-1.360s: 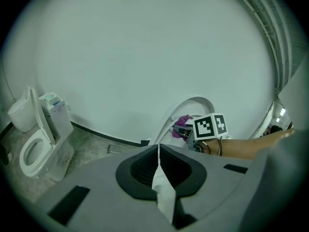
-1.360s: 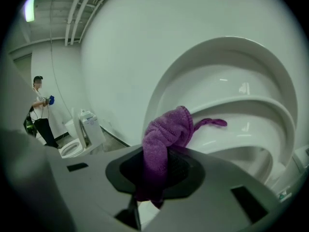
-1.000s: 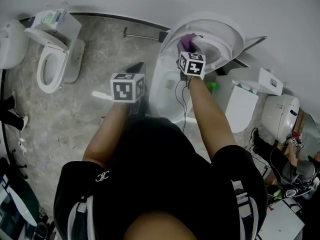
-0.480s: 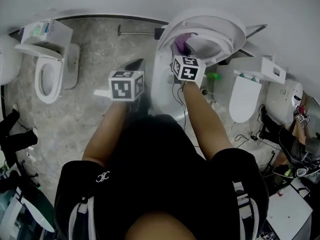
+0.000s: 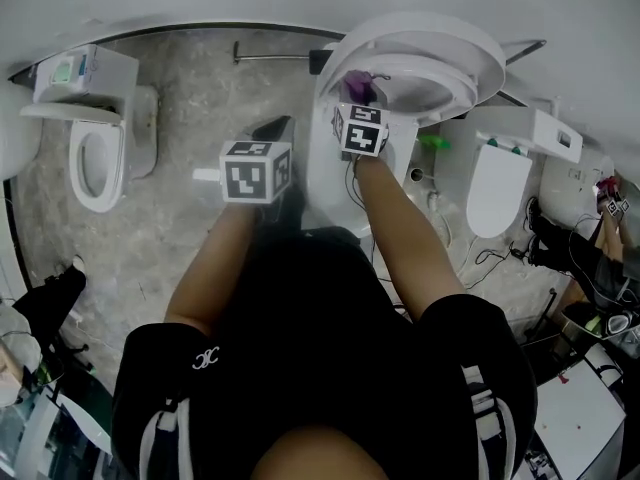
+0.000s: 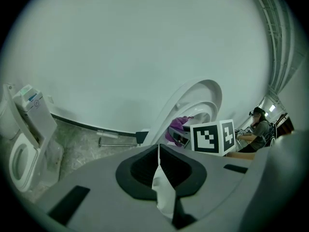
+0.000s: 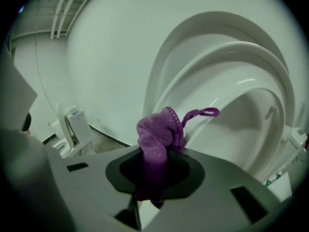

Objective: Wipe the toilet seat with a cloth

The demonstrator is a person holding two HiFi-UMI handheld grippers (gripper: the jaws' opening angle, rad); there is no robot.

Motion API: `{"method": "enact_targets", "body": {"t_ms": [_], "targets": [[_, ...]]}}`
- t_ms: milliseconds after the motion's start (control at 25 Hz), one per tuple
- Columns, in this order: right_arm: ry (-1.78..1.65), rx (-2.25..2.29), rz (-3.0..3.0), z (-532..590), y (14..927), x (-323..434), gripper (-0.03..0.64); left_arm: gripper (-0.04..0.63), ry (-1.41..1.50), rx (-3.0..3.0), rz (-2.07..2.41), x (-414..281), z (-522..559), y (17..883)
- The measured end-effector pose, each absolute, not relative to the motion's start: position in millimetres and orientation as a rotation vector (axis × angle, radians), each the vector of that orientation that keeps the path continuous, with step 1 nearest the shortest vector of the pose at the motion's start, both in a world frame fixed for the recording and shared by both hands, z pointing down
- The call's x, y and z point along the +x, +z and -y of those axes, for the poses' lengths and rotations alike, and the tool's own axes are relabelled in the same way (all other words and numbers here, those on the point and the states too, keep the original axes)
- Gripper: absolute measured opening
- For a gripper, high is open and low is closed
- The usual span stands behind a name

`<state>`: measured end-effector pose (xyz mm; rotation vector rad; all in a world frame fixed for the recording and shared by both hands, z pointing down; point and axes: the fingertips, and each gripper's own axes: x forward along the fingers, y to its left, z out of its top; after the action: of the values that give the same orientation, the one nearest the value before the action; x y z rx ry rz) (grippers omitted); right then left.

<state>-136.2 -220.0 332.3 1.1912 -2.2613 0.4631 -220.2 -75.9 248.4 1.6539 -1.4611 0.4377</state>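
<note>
The toilet's seat (image 5: 420, 60) and lid stand raised at the top of the head view. My right gripper (image 5: 358, 98) is shut on a purple knitted cloth (image 5: 356, 84) and holds it at the seat's left rim. In the right gripper view the cloth (image 7: 157, 132) bulges out of the gripper (image 7: 154, 154), its loop against the seat ring (image 7: 241, 66). My left gripper (image 5: 274, 130) hangs shut and empty over the floor, left of the bowl. Its closed tips (image 6: 158, 151) show in the left gripper view, with the seat (image 6: 195, 105) and cloth (image 6: 177, 127) beyond.
A second toilet (image 5: 95, 148) stands at the left and a third (image 5: 495, 188) at the right. A metal bar (image 5: 275, 56) lies on the floor by the wall. A green object (image 5: 432, 142) and cables lie right of the bowl. A person (image 6: 258, 127) sits far right.
My right gripper has slid the purple cloth down and left along the seat's rim. The left gripper has sunk a little, keeping its place beside the bowl.
</note>
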Motion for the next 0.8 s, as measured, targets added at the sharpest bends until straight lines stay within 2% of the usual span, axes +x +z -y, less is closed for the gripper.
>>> {"method": "enact_targets", "body": {"t_ms": [600,800], "targets": [[0.504,1.030,2.118,206.5,434.1,-157.2,0.078,0.009,0.472,1.604,1.373,-230.3,89.9,305.9],[0.505,1.105,2.108,204.1,460.0,-157.6,0.078,0.009,0.468,1.618,1.350,-234.2,98.4,331.1]]}}
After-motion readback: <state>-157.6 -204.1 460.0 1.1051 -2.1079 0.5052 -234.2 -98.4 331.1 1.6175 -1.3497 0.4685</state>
